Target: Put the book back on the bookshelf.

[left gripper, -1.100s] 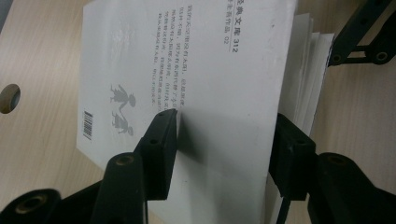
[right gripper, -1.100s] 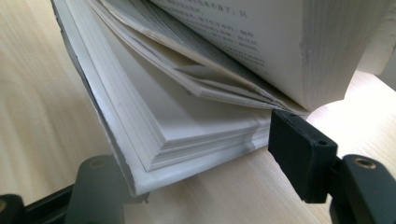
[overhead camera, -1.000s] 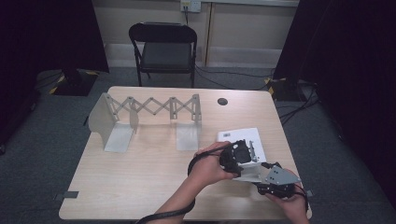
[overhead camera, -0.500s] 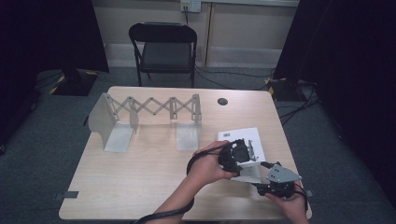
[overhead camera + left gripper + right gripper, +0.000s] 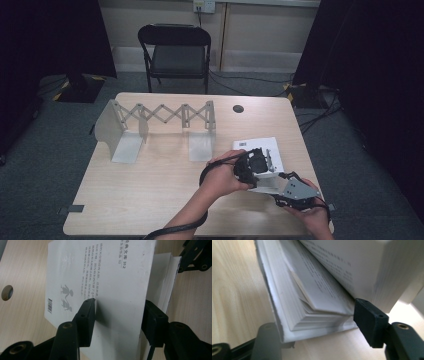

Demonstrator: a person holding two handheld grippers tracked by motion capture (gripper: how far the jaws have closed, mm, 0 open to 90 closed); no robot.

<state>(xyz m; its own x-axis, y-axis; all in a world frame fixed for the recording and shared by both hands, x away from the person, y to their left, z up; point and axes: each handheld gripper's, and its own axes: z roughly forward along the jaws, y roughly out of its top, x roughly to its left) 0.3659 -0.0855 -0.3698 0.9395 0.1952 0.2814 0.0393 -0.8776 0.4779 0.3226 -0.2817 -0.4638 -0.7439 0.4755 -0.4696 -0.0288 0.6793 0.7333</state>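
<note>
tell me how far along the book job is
Done: the left claw grips the white book, lifting part of it. In hand: the right claw, jaws just closing, straddles the lower pages. Left, probably: moving it to the rack, which holds no books.

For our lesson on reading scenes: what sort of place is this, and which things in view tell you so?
Probably a recording studio or lab room set up for tabletop tasks. A pale wooden table stands alone on grey carpet, black curtains hang at both sides, and an empty black folding chair faces it.
</note>
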